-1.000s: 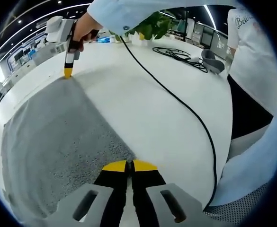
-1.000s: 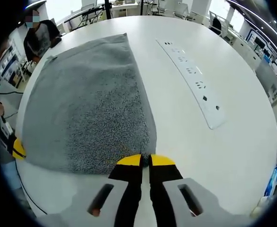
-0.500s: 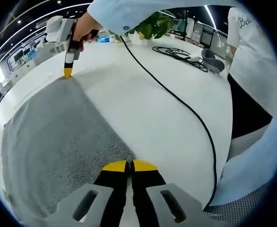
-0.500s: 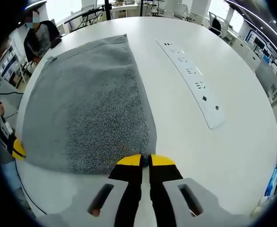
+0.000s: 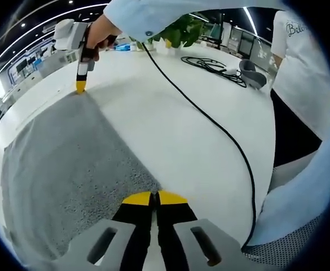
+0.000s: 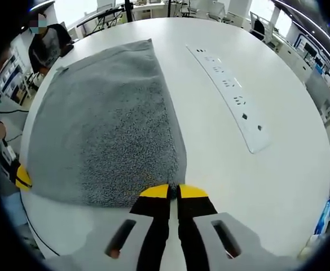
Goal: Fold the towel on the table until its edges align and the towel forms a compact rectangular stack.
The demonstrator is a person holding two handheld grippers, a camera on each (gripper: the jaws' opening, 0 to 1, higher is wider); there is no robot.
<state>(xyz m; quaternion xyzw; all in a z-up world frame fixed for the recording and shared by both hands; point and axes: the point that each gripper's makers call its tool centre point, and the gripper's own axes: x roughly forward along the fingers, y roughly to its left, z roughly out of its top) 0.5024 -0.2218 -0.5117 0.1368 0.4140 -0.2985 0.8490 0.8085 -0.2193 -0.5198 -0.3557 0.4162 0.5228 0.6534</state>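
Left gripper view: my left tongs (image 5: 154, 197) and right tongs (image 6: 174, 191) each pinch a near corner of the towel (image 6: 105, 124), which stretches away ahead.

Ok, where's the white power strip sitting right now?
In the right gripper view the white power strip lies flat on the white table, to the right of the grey towel in that view and apart from it, running roughly alongside the towel's right edge.

- The person's white shirt (image 5: 300, 73) beyond the left gripper's tips has shifted slightly.
- The towel (image 6: 108, 124) has edged marginally away from the right gripper (image 6: 174, 192).
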